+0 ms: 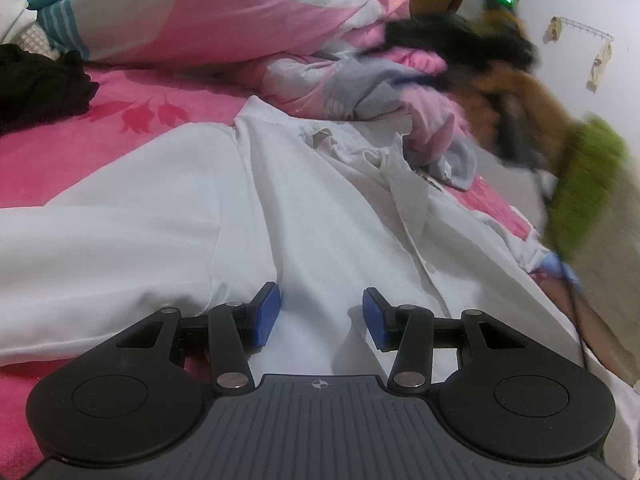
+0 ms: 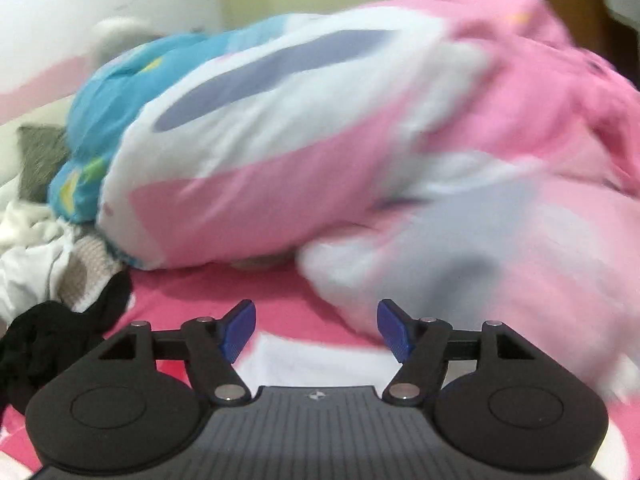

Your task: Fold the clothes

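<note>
My left tongs [image 1: 322, 314] stand apart with nothing clamped, hovering low over the white shirt [image 1: 168, 216], which lies spread on the pink bedsheet [image 1: 132, 104] with its collar [image 1: 344, 148] toward the heap of pink and white quilt [image 1: 224, 12] and one sleeve running out to the left. My right tongs [image 2: 316, 330] also stand apart and empty; their view is blurred, showing only a white strip of cloth just below the pads, the pink sheet, and the quilt [image 2: 320, 140] beyond. A black garment [image 1: 36, 84] sits well apart on the sheet. I judge the shirt is laid out but not yet folded, so I am between grips. Next I should pinch the sleeve or side hem and carry it across the body, keeping the cloth flat.
</note>
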`<state>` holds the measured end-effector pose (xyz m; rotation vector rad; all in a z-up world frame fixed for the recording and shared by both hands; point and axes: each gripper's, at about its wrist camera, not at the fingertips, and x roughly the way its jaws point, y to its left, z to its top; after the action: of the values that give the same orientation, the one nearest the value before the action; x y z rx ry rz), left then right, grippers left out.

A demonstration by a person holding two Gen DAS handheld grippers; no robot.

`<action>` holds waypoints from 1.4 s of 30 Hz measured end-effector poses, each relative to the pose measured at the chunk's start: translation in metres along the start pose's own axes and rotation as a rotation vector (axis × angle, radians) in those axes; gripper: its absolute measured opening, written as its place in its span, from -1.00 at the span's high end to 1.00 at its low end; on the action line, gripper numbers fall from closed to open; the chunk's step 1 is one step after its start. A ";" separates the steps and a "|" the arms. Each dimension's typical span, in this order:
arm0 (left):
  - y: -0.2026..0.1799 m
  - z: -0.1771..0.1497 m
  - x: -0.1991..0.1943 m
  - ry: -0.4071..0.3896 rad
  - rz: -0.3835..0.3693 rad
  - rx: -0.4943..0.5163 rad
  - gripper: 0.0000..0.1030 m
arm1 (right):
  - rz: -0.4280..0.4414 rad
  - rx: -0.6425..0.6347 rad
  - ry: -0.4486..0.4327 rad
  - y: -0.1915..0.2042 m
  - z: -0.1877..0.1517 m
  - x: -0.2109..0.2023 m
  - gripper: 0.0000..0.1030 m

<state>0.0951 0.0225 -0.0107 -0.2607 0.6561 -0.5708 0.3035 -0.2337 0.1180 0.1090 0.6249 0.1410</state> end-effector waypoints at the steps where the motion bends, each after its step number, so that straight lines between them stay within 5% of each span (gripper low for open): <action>1: 0.000 0.000 0.000 0.000 0.001 0.001 0.11 | -0.031 0.028 0.016 -0.010 -0.006 -0.007 -0.36; 5: -0.001 0.000 0.000 -0.001 0.003 0.004 0.10 | -0.142 0.170 0.100 -0.055 -0.030 -0.001 -0.30; 10: 0.000 0.000 0.001 -0.002 -0.004 -0.003 0.09 | -0.147 0.360 0.113 -0.091 -0.034 0.033 -0.18; 12: 0.001 0.000 0.001 -0.002 -0.006 -0.005 0.08 | -0.156 0.383 0.111 -0.099 -0.035 0.044 0.13; 13: 0.001 0.000 0.001 -0.003 -0.007 -0.006 0.07 | -0.151 0.398 0.109 -0.103 -0.035 0.047 0.67; 14: 0.001 0.000 0.001 -0.003 -0.009 -0.007 0.07 | -0.141 0.417 0.105 -0.106 -0.035 0.048 0.97; 20: 0.001 0.002 0.001 -0.002 -0.007 -0.005 0.07 | 0.015 0.339 -0.071 -0.076 -0.030 0.010 0.99; 24: 0.001 0.001 0.001 -0.003 -0.008 -0.005 0.07 | 0.072 0.155 -0.117 -0.029 -0.018 0.006 0.99; 28: 0.001 0.001 0.001 -0.003 -0.010 -0.007 0.07 | 0.102 0.025 -0.050 0.013 -0.013 0.031 0.99; 34: 0.000 0.001 -0.001 -0.004 -0.014 -0.011 0.07 | 0.037 -0.190 0.108 0.056 -0.031 0.094 0.92; 37: 0.000 0.001 -0.001 -0.004 -0.016 -0.014 0.07 | 0.010 -0.229 0.188 0.060 -0.038 0.114 0.74; 40: 0.000 0.001 -0.001 -0.004 -0.016 -0.014 0.07 | 0.013 -0.192 0.124 0.055 -0.027 0.094 0.11; 42: 0.000 0.001 -0.001 -0.004 -0.015 -0.015 0.07 | 0.041 -0.143 0.032 0.046 -0.016 0.061 0.07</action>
<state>0.0948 0.0234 -0.0093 -0.2804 0.6552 -0.5796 0.3391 -0.1773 0.0767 -0.0186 0.6428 0.2275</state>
